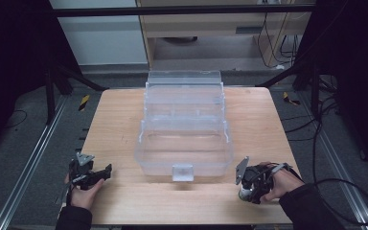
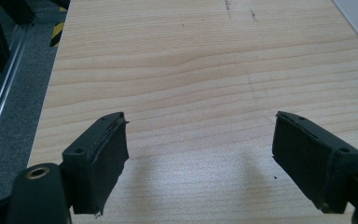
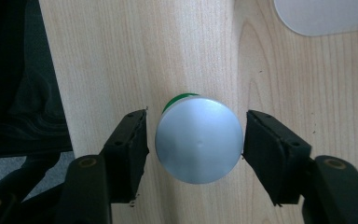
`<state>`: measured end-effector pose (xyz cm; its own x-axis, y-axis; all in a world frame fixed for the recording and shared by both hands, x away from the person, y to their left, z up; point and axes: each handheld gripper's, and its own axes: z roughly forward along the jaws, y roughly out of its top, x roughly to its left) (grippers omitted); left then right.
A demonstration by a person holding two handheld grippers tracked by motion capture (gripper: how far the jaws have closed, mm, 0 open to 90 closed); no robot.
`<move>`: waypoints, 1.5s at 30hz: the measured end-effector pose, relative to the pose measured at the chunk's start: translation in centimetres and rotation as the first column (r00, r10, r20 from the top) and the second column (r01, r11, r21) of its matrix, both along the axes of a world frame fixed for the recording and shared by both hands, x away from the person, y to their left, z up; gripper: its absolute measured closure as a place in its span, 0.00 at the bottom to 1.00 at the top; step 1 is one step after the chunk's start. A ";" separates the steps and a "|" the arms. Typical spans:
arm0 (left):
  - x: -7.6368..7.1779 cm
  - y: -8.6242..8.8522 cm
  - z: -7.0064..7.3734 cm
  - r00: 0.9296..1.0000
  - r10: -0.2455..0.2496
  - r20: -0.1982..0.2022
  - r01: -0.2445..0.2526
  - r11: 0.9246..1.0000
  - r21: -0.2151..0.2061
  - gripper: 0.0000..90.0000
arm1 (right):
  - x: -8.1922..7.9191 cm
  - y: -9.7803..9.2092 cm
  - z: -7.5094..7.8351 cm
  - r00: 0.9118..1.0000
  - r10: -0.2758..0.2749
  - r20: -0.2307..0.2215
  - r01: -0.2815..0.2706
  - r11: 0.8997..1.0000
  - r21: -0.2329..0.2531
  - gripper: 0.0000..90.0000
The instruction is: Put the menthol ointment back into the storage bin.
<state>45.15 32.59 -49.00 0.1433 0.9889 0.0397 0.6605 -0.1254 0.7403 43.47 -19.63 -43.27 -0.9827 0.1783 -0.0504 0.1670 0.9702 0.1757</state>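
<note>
Right gripper view is showing a round silver-topped container (image 3: 198,145) w/ a green edge peeking out behind it, standing on the wooden table (image 3: 121,56) btwn the right gripper (image 3: 193,140)'s jaws, which are sitting just beside it on both sides, spread and not quite touching. High view is showing a clear plastic tiered box (image 1: 184,129) lying open mid-table, w/ the left gripper (image 1: 106,169) resting near the front left corner, well apart from the box, jaws released wide over bare wood

A clear tiered box (image 1: 184,139) stands open on the wooden table (image 1: 110,129).
</note>
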 end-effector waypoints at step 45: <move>0.1 -0.1 -0.2 1.000 -0.003 -0.019 0.004 1.000 0.008 0.19 | 1.1 -0.1 4.0 0.994 -0.106 0.013 0.105 0.994 0.036 0.56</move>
